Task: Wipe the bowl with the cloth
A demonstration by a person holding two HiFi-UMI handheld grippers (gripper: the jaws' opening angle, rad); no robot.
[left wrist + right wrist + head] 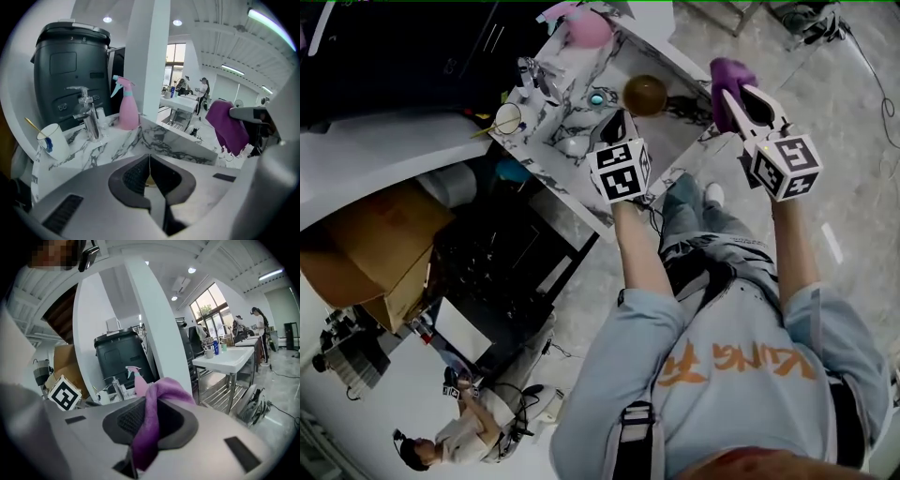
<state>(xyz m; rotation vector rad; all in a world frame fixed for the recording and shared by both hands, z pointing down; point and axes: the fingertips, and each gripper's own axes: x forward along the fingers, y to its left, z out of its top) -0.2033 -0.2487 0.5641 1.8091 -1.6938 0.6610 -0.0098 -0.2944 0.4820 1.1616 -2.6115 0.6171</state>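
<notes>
Bowl (645,94) sits in the marble sink (675,141), open basin floor on its near side. Left gripper (614,129) hovers beside it, jaws together, empty. Right gripper (736,96), beyond the sink rim, clamps the purple cloth (727,75)

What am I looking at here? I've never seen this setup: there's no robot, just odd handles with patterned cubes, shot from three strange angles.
There is no robot. A person holds a hand-held gripper in each hand, and the patterned cubes are part of the grippers. The top-down picture comes from a camera on the person's head. Each fisheye picture comes from a camera riding on one gripper, looking along its tongs. The left gripper has its tongs closed with nothing between them. The right gripper is shut on a purple cloth. Below them, a marble counter has a sink with a brown bowl in it. A pink spray bottle, a tap and a white cup stand on the counter. The cloth is not yet at the bowl.
</notes>
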